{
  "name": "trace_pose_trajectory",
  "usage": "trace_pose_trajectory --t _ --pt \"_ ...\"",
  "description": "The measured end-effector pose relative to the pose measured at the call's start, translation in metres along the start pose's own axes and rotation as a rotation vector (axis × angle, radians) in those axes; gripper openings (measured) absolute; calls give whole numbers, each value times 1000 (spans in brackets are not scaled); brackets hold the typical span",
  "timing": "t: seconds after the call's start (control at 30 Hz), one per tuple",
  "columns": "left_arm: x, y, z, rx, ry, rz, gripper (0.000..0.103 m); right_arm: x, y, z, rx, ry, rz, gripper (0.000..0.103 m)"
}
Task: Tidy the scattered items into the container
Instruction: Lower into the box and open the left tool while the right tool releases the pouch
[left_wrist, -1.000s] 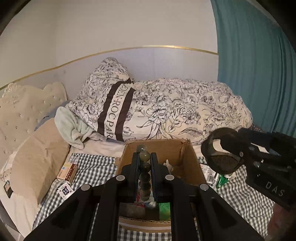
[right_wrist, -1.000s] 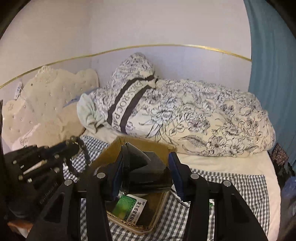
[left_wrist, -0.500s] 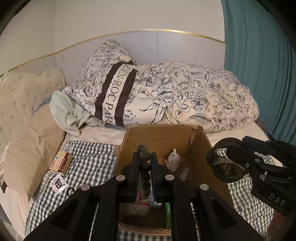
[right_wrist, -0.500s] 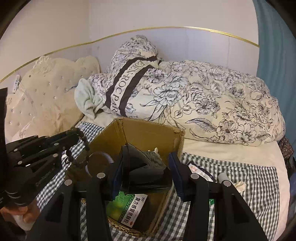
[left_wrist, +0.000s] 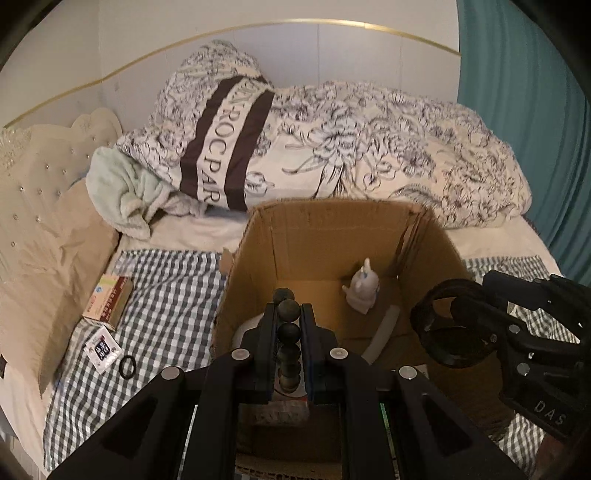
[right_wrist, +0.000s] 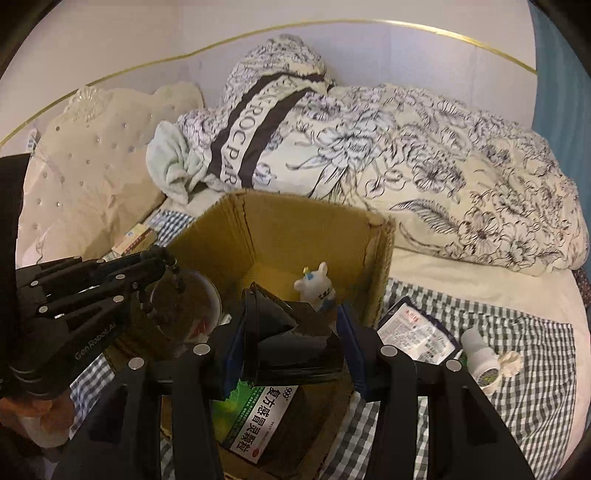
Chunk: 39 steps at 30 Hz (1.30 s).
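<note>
Both your grippers over the cardboard box (left_wrist: 332, 236), loaded.
L fingers (left_wrist: 266, 332) pinch bead string (left_wrist: 287, 332), R fingers (right_wrist: 347, 332) clamp black lens-like piece (right_wrist: 291, 343), both above opening so drops land inside.

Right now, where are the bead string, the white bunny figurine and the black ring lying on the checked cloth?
bead string (left_wrist: 286, 334): left wrist view, on a middle bead between the fingers.
white bunny figurine (right_wrist: 316, 290): right wrist view, on its body, inside the cardboard box.
black ring (left_wrist: 127, 367): left wrist view, on its rim.
</note>
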<state>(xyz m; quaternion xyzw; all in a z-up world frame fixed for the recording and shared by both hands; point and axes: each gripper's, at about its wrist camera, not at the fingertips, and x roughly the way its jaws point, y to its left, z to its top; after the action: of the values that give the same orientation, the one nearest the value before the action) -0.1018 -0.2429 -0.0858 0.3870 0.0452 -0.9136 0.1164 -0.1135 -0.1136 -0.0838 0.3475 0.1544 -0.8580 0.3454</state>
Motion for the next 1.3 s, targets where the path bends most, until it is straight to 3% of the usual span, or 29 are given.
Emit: trace_pose_trajectory --t 0.37,0.53,0.63,0.73,0.8,0.87,1.3 --pt "35 1 -12 -11 117 26 11 31 -3 -11 -8 96 24 46" --pt "38 3 -15 -12 128 31 11 39 -3 -16 -19 117 12 47" --pt "34 2 -15 -12 122 28 16 35 -1 -15 -19 100 20 47" --pt "28 0 -12 -13 107 7 39 30 2 -13 -33 81 22 48" --pt "22 -3 -10 -17 100 -21 62 24 3 -11 -38 64 13 58" --pt "14 -5 -8 -13 70 8 73 19 4 -10 -37 48 11 62" --pt "-32 -19 0 -20 -14 12 77 -38 -12 -5 6 -74 -47 67"
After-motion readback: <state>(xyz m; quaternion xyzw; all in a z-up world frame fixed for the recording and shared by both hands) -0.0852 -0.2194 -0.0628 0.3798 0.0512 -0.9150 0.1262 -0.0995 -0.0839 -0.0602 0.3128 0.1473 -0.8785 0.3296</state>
